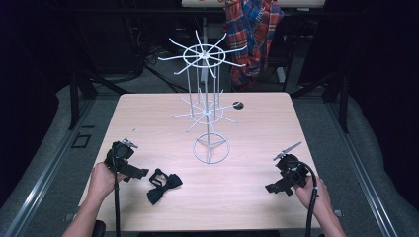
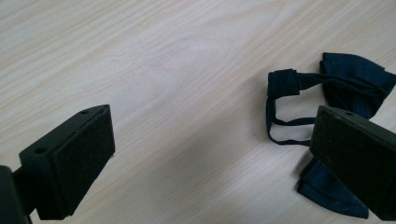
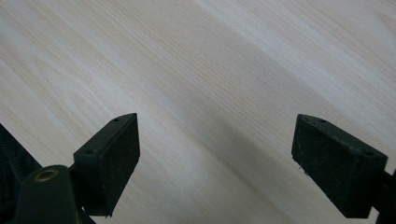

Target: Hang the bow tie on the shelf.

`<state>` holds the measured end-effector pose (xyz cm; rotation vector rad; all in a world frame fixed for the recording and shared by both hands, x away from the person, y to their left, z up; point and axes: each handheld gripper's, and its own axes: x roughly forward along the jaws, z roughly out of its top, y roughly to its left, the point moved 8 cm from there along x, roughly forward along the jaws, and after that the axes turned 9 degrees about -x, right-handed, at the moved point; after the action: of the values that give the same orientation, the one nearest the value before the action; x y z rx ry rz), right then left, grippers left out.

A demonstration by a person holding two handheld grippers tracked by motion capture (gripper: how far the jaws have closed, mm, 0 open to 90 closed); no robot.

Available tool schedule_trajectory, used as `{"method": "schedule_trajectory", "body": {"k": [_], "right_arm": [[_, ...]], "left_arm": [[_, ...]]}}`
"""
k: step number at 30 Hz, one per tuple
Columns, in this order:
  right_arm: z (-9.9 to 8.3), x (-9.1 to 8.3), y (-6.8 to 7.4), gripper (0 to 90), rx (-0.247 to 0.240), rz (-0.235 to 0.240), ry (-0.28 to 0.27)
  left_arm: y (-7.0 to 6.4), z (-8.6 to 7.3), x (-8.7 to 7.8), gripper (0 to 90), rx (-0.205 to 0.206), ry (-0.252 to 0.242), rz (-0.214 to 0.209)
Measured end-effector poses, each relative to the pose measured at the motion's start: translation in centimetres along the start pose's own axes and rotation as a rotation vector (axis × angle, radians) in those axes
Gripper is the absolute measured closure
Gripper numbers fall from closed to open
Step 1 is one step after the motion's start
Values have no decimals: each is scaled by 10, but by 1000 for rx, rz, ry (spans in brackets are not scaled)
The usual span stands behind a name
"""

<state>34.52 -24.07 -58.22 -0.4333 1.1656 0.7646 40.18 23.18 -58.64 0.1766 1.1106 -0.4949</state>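
The soft, light bow tie (image 1: 164,186) at the table's (image 1: 257,123) seven o'clock suits a knot pinch, with left tongs (image 1: 137,174) and right tongs (image 1: 274,188) released.

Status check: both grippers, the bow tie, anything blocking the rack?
Left gripper open, empty, beside the dark fabric bow tie lying flat on the pale wooden table. Right gripper open, empty, over bare wood. White wire two-tier display rack upright, hooks bare, path unobstructed.

One bow tie (image 1: 164,186), one wire rack (image 1: 207,106), two grippers
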Motion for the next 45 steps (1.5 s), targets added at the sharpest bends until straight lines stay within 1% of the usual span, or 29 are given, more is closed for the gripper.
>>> {"method": "schedule_trajectory", "body": {"k": [1,3,7,10,11,15,18,19,21,22,23,24,25,27,29,30,32,33,34,36,37,38,42,44,45], "right_arm": [[-1,0,0,151,5,4,7],[-1,0,0,151,0,8,12],[-1,0,1,151,6,16,8],[-3,1,0,151,3,12,22],[-3,1,1,151,9,18,20],[-3,1,1,151,11,17,16],[-2,1,1,151,13,16,16],[-2,1,1,151,8,8,18],[-1,2,2,151,7,17,15],[-2,1,1,151,1,15,27],[-2,1,1,151,4,11,21],[-2,1,1,151,6,17,18],[-3,1,1,151,11,12,18],[-3,1,2,151,23,15,3],[-3,1,2,151,20,16,1],[-3,1,1,151,11,16,7],[-3,1,1,151,10,15,9],[-2,2,3,151,31,11,-4],[-3,1,2,151,17,13,10],[-3,1,2,151,15,12,14],[-3,1,2,151,21,12,6],[-3,1,2,151,24,13,5],[-3,1,1,151,13,20,17],[-3,2,1,151,13,20,17],[-3,2,1,151,11,21,18]], "left_arm": [[0,0,0,2,3,1,6],[1,1,0,2,3,0,4],[0,1,1,2,6,9,-4],[-1,2,1,1,10,5,-10],[-1,3,1,1,17,1,-8],[-2,4,1,1,13,-3,-15],[-2,4,0,1,20,-3,-16],[-2,4,0,1,21,-6,-14],[-3,5,-1,1,21,-13,-9],[-3,6,-2,1,25,-18,-3],[-3,6,-2,1,25,-18,-3],[-5,7,-2,1,28,-21,-8],[-6,9,-2,1,34,-23,-7],[-9,10,-1,1,40,-22,-8],[-10,11,0,0,44,-23,-11],[-11,12,0,0,48,-23,-9],[-12,12,0,0,50,-21,-10],[-14,13,2,0,49,-20,-10],[-14,13,2,0,49,-20,-10],[-17,15,3,0,60,-21,-20],[-19,16,4,0,63,-21,-25],[-20,16,4,1,69,-17,-22],[-27,18,9,4,93,3,-32],[-29,19,11,6,98,8,-32],[-31,19,13,7,109,17,-36]]}}
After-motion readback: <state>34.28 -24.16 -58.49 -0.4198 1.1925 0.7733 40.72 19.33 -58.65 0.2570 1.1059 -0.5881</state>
